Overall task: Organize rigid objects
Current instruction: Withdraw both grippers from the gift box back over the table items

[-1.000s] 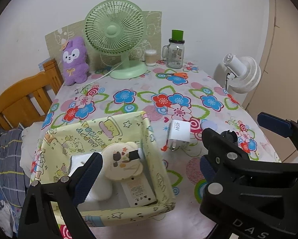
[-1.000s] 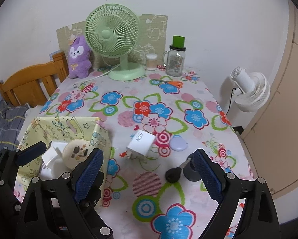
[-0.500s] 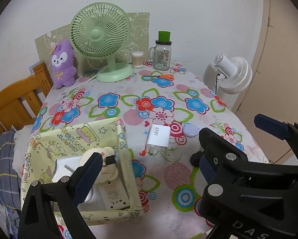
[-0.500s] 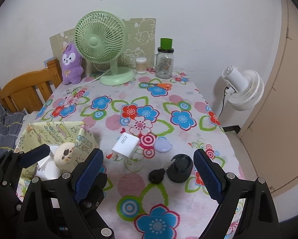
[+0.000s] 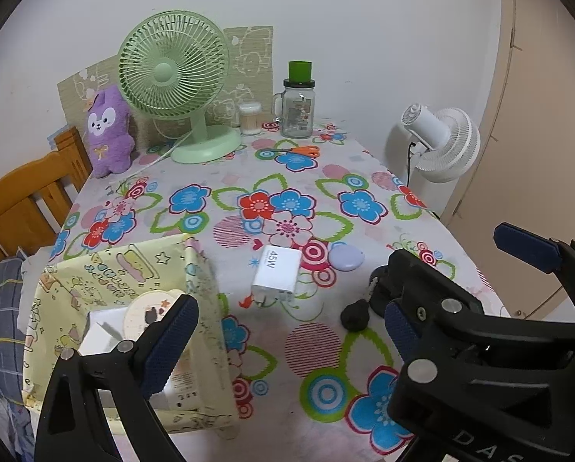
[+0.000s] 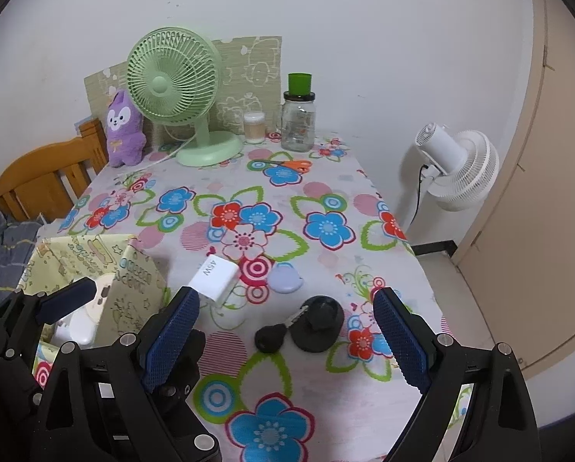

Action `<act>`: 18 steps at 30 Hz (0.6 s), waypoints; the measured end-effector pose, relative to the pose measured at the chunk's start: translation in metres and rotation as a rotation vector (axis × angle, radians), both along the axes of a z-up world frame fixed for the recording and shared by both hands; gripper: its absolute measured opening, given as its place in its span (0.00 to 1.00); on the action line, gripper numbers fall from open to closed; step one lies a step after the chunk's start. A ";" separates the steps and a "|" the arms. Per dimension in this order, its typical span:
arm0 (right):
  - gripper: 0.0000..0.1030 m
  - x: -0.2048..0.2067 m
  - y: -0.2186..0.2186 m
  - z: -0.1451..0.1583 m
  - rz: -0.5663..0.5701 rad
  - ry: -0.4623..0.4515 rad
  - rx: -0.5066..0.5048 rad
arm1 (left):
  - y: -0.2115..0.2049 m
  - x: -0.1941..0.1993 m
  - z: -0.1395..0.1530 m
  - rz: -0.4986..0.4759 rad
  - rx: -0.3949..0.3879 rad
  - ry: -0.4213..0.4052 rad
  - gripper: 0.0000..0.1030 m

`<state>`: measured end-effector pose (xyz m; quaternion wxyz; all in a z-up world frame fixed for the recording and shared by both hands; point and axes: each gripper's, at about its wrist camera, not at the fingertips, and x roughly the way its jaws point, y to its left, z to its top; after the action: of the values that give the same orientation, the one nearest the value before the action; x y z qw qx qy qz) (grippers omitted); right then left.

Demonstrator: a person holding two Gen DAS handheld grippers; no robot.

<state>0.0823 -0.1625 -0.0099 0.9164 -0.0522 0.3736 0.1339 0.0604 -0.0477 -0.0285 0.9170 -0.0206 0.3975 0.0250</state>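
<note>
Yellow fabric box (image 5: 133,269) with round cartoon-face disc (image 5: 145,308), white chargers — both hand-held grippers (image 6: 285,342) spread, empty.

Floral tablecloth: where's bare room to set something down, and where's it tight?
Free: the wide middle stretch between the green desk fan and the white 45W charger, and the near edge below the black key. Crowded: the charger, lilac oval tag, key and black round cap cluster beside the yellow fabric box; the back row by the glass jar.

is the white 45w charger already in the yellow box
No, the white 45W charger lies on the floral tablecloth, to the right of the yellow box.
</note>
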 end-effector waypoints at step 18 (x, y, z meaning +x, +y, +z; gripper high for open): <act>0.91 0.012 -0.041 -0.019 -0.016 -0.014 0.015 | -0.036 0.017 -0.019 -0.021 -0.016 0.006 0.92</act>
<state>0.0938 -0.2040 -0.0293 0.9204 -0.0431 0.3665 0.1293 0.0775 -0.0839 -0.0477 0.9160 -0.0235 0.4004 0.0123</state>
